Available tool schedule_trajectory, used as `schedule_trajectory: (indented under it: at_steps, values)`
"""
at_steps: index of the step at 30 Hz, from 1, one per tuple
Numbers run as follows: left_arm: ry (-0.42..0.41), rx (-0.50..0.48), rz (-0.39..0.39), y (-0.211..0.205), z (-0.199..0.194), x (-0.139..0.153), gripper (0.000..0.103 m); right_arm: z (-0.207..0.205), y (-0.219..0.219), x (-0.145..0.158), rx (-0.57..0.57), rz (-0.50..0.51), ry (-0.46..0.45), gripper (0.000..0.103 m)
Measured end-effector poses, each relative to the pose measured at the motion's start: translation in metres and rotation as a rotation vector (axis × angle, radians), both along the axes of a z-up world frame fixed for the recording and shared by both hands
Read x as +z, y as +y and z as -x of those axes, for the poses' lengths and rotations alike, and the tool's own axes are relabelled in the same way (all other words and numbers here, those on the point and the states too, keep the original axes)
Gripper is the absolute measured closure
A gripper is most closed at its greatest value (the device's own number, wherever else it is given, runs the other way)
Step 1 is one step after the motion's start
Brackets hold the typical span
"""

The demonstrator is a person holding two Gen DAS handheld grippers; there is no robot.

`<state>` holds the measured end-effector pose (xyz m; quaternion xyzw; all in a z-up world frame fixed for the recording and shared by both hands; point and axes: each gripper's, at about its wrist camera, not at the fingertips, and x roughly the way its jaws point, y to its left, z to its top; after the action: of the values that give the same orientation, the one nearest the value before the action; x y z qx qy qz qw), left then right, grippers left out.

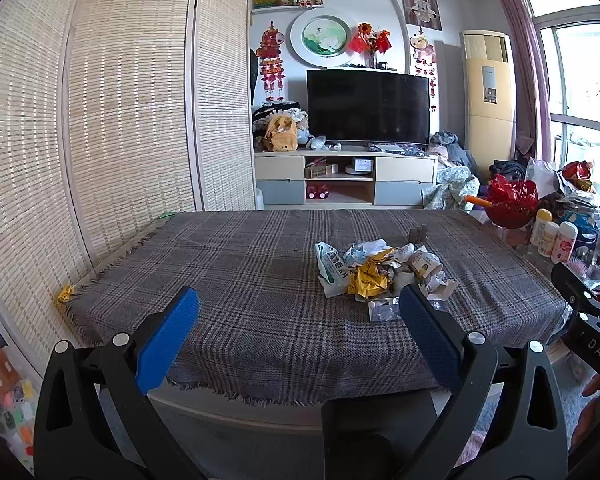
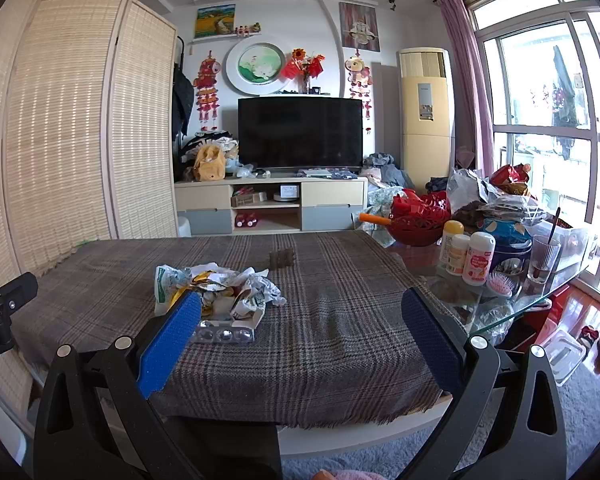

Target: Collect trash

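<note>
Evidently the collecting has not begun in earnest: both grippers hang back at the near edge of the desk (image 1: pixel 240 264), which is covered with a grey plaid cloth (image 2: pixel 332 320), and neither holds anything. The left gripper (image 1: pixel 300 312) has its fingers (image 1: pixel 168 340) spread wide apart and released, with only cloth between them. The right gripper (image 2: pixel 300 316) is likewise spread wide and grasping nothing.

The trash pile (image 1: pixel 380 272), a heap of crumpled wrappers and paper, lies ahead of the left gripper's right finger, just past its tip. From the right wrist view the same pile sits ahead of the right gripper's left finger, and an empty blister pack (image 2: pixel 224 335) at its near edge shows right beside that fingertip. A separate yellow scrap (image 1: pixel 66 294) lies at the desk's left edge, well to the left of the left gripper's fingers.

No bin or bag for the trash is identifiable in either view. I judge this the approach step; next, one gripper should advance to the pile, straddle a single piece, and close on it.
</note>
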<state>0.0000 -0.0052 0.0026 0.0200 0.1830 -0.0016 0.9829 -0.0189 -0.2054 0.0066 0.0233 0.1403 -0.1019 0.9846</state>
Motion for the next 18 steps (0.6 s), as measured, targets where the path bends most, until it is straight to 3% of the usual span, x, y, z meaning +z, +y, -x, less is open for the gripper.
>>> schedule_trajectory:
  at_steps: [18]
  values:
    - [-0.009,0.003,0.007,0.0051,0.0038,0.0,0.008,0.0032,0.0022,0.0013,0.008,0.003,-0.011,0.003]
